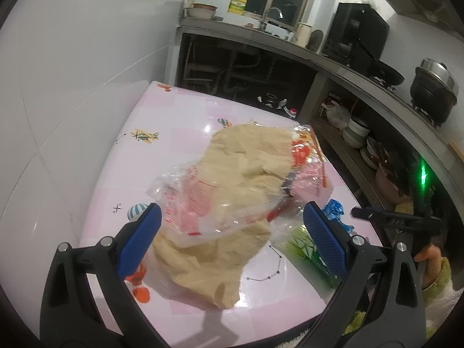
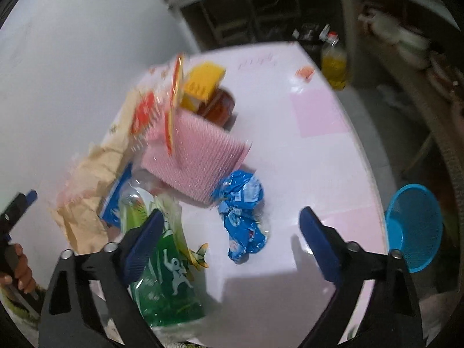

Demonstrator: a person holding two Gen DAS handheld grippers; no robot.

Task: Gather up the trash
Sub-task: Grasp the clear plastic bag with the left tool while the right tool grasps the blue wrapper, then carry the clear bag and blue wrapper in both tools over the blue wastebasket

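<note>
A heap of trash lies on the pink table (image 1: 179,110): crumpled tan paper (image 1: 232,179), a clear plastic bag with red print (image 1: 200,203), a pink cloth (image 2: 197,156), a crumpled blue wrapper (image 2: 243,211), a green plastic bag (image 2: 165,278) and a yellow box (image 2: 203,84) on a brown jar (image 2: 220,107). My left gripper (image 1: 232,240) is open, above the near end of the tan paper. My right gripper (image 2: 232,243) is open, hovering over the blue wrapper with the green bag under its left finger.
A blue mesh basket (image 2: 414,226) stands just off the table's right edge. A white wall (image 1: 72,72) borders the table on the left. A kitchen counter (image 1: 333,63) with pots and shelves of dishes runs behind. An oil bottle (image 2: 333,63) stands on the floor.
</note>
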